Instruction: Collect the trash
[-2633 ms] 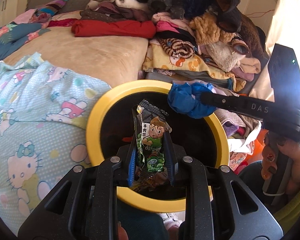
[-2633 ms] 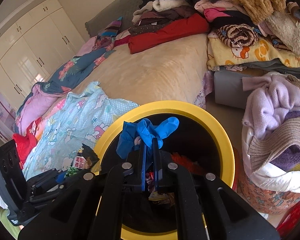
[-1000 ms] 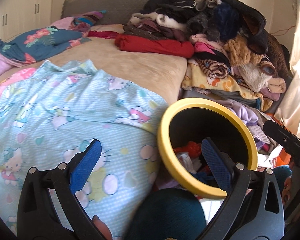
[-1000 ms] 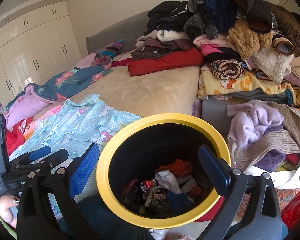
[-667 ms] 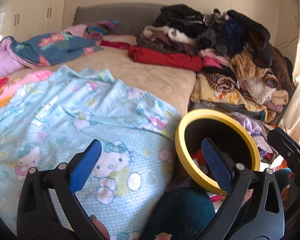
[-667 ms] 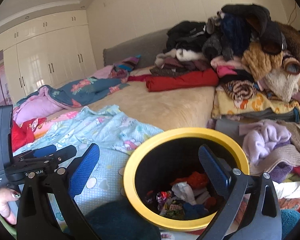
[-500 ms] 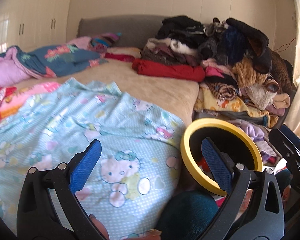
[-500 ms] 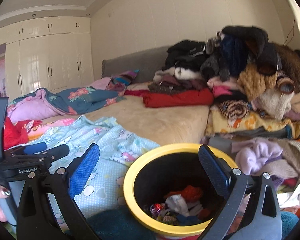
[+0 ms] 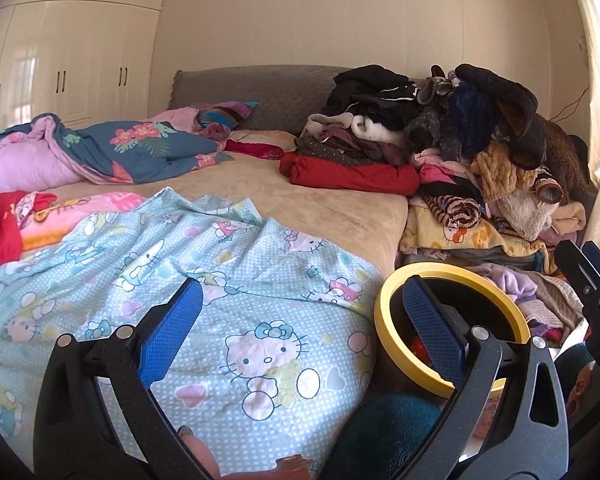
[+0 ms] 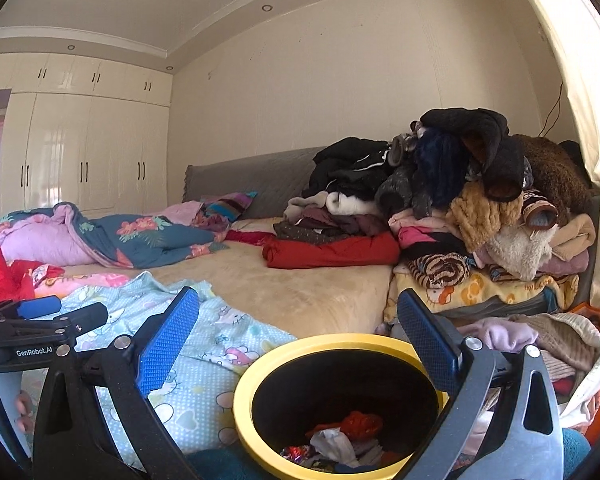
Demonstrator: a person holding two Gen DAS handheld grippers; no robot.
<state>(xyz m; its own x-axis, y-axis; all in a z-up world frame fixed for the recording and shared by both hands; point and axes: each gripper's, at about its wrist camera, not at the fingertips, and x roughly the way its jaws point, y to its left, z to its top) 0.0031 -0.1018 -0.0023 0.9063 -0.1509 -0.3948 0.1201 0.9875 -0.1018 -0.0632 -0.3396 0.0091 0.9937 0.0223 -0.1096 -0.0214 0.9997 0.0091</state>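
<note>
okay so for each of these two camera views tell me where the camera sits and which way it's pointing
Left wrist: on the left hand-held gripper, facing across the bed to the headboard; its open fingers show.
Right wrist: on the right hand-held gripper, aimed higher, over the yellow-rimmed bin; its open fingers show.
Shared: bin, bed, clothes pile, and each view catches the other gripper.

The left gripper (image 10: 40, 312) carries white "GenRobot.AI" lettering on its black body; "DA" shows on the right gripper (image 9: 596, 280).

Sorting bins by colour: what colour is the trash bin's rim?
Yellow rim, black inside; clearest in the right wrist view.
</note>
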